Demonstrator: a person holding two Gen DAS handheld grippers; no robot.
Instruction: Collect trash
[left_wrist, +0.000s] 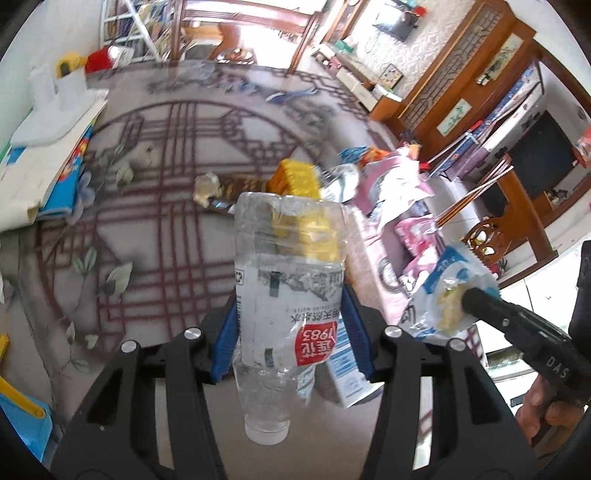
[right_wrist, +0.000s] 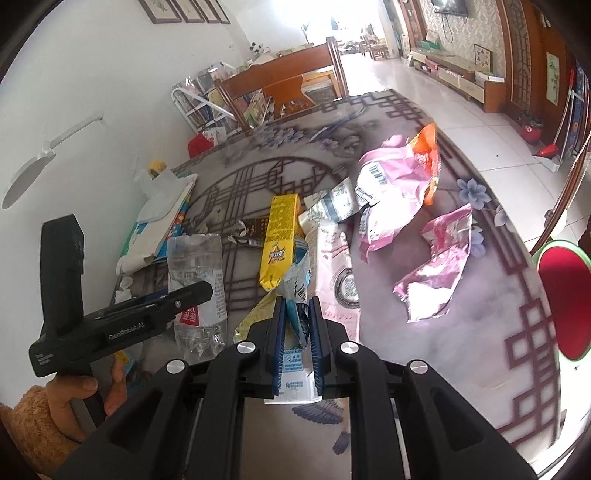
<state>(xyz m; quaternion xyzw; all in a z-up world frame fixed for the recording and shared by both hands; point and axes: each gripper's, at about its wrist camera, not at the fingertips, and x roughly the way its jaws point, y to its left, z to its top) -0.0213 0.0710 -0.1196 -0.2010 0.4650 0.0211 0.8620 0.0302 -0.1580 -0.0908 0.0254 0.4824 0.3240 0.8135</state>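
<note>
I am gripping the crushed plastic water bottle (left_wrist: 284, 295) in the left gripper (left_wrist: 291, 332), clear of the table (left_wrist: 166, 258) at its near edge, while the right gripper (right_wrist: 297, 343) is pinching a torn blue-white wrapper (right_wrist: 297, 306); I should be keeping both squeezes steady, since the bottle looks slippery.

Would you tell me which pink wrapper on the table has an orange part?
The large crumpled pink wrapper farther back; its top corner is orange. The smaller pink foil wrapper nearer the table edge has none.

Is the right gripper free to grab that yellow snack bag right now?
Probably not: the right gripper is shut on a blue-and-white wrapper. The yellow snack bag lies unobstructed just ahead.
</note>
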